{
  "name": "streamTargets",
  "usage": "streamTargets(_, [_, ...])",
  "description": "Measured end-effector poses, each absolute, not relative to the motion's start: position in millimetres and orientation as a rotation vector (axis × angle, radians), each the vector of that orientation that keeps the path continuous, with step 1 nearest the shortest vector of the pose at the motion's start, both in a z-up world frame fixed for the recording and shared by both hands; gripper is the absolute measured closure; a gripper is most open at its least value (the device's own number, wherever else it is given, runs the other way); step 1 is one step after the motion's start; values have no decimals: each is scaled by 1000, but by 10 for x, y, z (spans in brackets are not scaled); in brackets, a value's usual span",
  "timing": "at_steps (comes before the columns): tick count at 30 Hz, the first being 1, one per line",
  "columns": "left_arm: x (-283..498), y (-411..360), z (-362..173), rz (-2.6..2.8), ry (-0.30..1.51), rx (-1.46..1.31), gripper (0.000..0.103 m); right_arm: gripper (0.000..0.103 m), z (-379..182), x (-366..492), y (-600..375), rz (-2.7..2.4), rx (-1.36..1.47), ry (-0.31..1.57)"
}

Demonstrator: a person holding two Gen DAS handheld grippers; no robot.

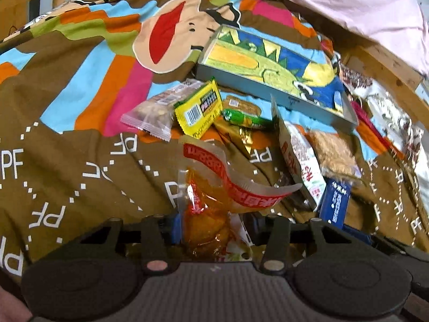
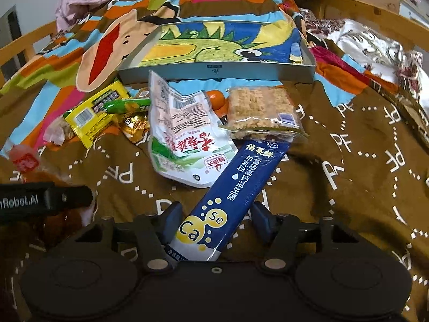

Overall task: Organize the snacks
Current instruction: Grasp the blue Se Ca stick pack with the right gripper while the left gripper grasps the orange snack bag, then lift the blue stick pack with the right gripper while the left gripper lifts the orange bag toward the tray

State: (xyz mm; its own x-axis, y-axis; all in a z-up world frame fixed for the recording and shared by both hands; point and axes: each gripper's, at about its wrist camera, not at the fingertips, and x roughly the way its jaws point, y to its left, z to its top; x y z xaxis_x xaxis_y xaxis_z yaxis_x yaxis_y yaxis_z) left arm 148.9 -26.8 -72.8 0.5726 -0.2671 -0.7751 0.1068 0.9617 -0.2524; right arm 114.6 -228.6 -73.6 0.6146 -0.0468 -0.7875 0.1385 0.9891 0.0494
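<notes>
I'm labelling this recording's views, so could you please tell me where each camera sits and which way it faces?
Left wrist: on the left gripper, angled down at the bedspread; its own fingers flank an orange snack pouch.
Right wrist: on the right gripper, angled down the same way; its fingers flank a blue sachet, and the left gripper's black arm shows at the left edge.
Shared: the dinosaur tray, yellow packet, green stick, white pouch, blue sachet.
</notes>
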Motion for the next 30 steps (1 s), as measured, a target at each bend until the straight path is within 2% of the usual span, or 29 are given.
streamTargets(1, [1502, -267, -746, -217, 950, -190, 51, 36, -744, 1160, -2303, -110, 120, 905])
streamTargets(4, [1520, -259, -772, -209, 965, -200, 49, 36, -761, 1189, -2333, -116, 132, 903])
streamTargets(7, [1509, -268, -772, -210, 958, -191, 51, 43, -760, 1171, -2306, -112, 109, 900])
streamTargets(10, [1499, -242, -757, -203, 946, -203, 61, 46, -742, 1148, -2287, -108, 98, 896])
streamTargets(13, [1484, -218, -743, -211, 943, -218, 65, 48, -725, 1124, -2281, -103, 96, 893])
streamTargets(30, [1307, -283, -539, -291, 797, -209, 66, 62, -580, 906, -2194, -104, -1, 808])
